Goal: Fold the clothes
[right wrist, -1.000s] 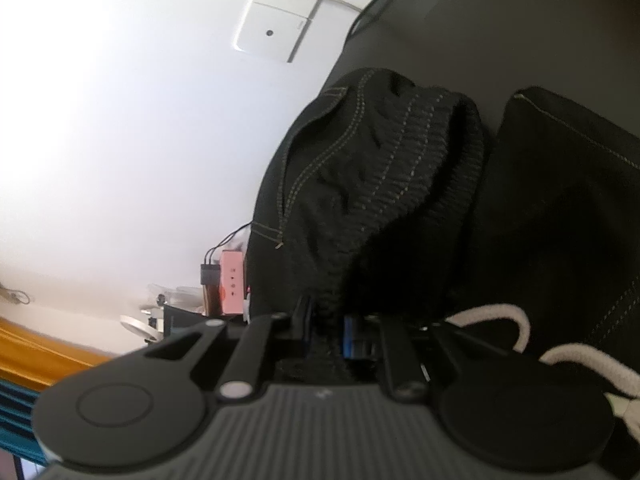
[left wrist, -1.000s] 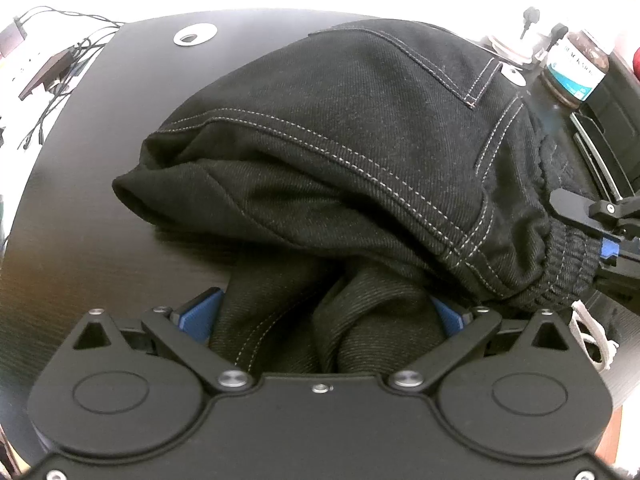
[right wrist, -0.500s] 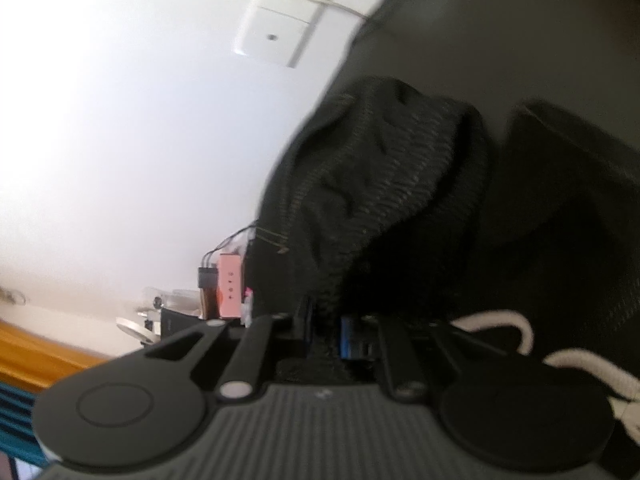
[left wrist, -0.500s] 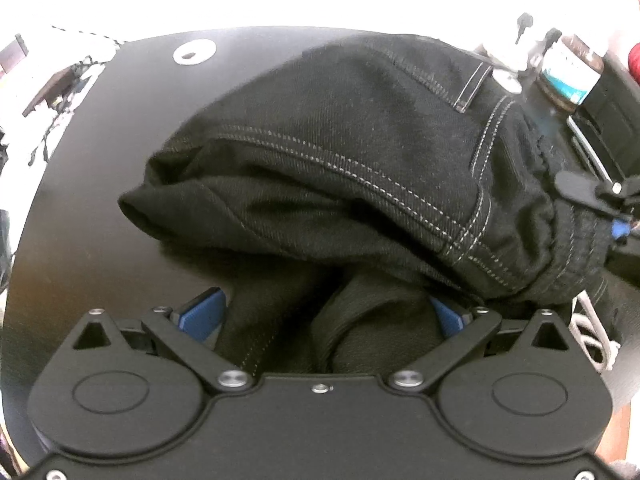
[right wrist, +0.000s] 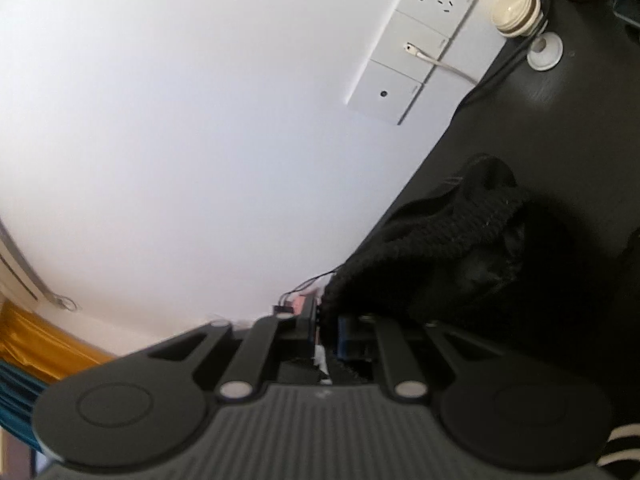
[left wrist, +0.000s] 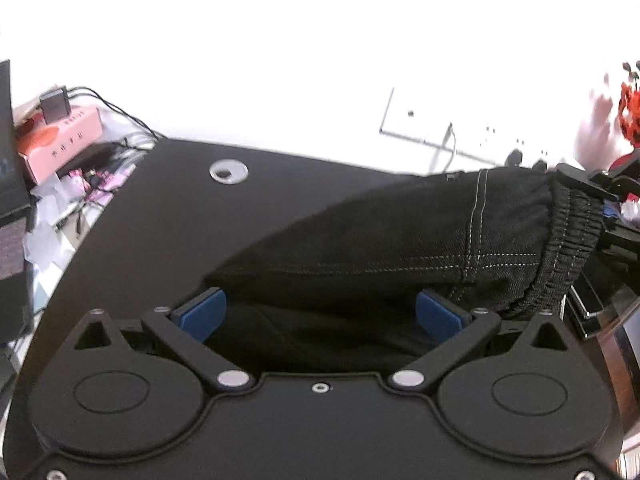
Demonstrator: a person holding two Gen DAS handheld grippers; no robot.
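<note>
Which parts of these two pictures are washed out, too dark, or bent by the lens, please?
Left wrist view: the wall is blown out to plain white, and the table edge bows from the fisheye. Right wrist view: the wall is evenly lit, but the black trousers sink into shadow with little detail, slightly soft.

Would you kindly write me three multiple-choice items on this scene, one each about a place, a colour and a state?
1. Which part of the black trousers does the right gripper grip?
A. the elastic waistband
B. a leg cuff
C. a back pocket

2. What colour are the left gripper pads?
A. red
B. blue
C. white

3. How do the left gripper's jaws stand?
A. shut on nothing
B. wide apart with cloth between them
C. out of view

Answers: 1 A, the ribbed waistband runs into its jaws; 2 B, both pads show blue; 3 B, the pads sit far apart around dark cloth.
</note>
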